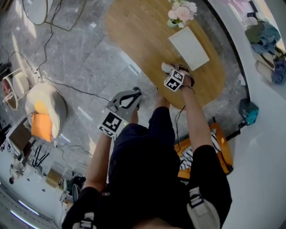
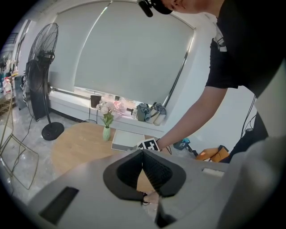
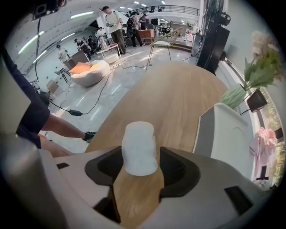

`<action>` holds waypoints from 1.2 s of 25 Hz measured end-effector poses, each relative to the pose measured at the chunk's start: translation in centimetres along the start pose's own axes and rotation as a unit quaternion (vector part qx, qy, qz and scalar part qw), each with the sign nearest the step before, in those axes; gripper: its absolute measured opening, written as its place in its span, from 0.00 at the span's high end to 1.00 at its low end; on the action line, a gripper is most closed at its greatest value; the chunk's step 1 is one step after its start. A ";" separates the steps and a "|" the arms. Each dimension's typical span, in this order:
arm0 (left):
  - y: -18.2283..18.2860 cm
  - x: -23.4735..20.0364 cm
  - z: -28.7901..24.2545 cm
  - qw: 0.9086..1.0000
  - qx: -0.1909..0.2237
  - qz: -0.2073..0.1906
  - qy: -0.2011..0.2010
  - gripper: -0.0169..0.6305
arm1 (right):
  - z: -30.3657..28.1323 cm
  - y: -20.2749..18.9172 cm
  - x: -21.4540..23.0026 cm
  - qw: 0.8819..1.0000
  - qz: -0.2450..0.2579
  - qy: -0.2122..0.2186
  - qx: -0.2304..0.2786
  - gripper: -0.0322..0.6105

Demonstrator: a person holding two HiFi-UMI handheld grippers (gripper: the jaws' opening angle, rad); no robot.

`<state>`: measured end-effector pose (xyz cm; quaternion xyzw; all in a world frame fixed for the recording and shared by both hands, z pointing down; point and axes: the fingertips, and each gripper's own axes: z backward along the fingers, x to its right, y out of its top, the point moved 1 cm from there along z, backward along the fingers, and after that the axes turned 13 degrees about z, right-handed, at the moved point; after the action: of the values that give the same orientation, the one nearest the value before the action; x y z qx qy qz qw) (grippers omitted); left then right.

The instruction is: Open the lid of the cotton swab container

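The cotton swab container (image 3: 140, 147) is a frosted white cylinder with its lid on, standing upright near the front edge of the oval wooden table (image 1: 138, 36). My right gripper (image 3: 139, 157) points steeply down over it, open, with the container between its jaws and a thin gap on each side. In the head view the container (image 1: 166, 67) shows just beyond the right gripper (image 1: 173, 69). My left gripper (image 1: 133, 94) hangs off the table's edge to the left, over the floor. Its jaws meet, shut on nothing, in the left gripper view (image 2: 143, 154).
A flat white box (image 1: 188, 47) lies on the table behind the container, also in the right gripper view (image 3: 223, 129). A vase of pink flowers (image 1: 181, 12) stands at the far end. An orange bag (image 1: 222, 150) and cables lie on the floor.
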<state>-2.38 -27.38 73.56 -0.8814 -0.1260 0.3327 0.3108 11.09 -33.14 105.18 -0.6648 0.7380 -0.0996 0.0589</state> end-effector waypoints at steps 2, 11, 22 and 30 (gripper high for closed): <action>-0.2 -0.2 0.2 1.000 0.001 0.001 0.002 0.97 | -0.3 0.3 0.0 1.000 0.008 0.003 -0.006 0.61; 0.3 -0.2 2.7 1.000 0.019 -0.008 0.009 0.97 | 1.4 1.7 -0.9 1.000 -0.003 0.020 -0.017 0.63; 2.6 2.6 6.7 0.998 0.061 -0.029 -0.015 0.97 | 10.2 4.3 -5.1 0.997 -0.063 0.041 0.003 0.63; 3.3 5.2 9.8 0.995 0.064 -0.066 -0.037 0.97 | 16.8 5.4 -8.6 0.997 -0.079 0.015 0.019 0.63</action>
<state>-5.00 -23.17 63.10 -0.8365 -0.1742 0.3513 0.3828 10.44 -25.18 87.22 -0.7181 0.6820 -0.1280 0.0525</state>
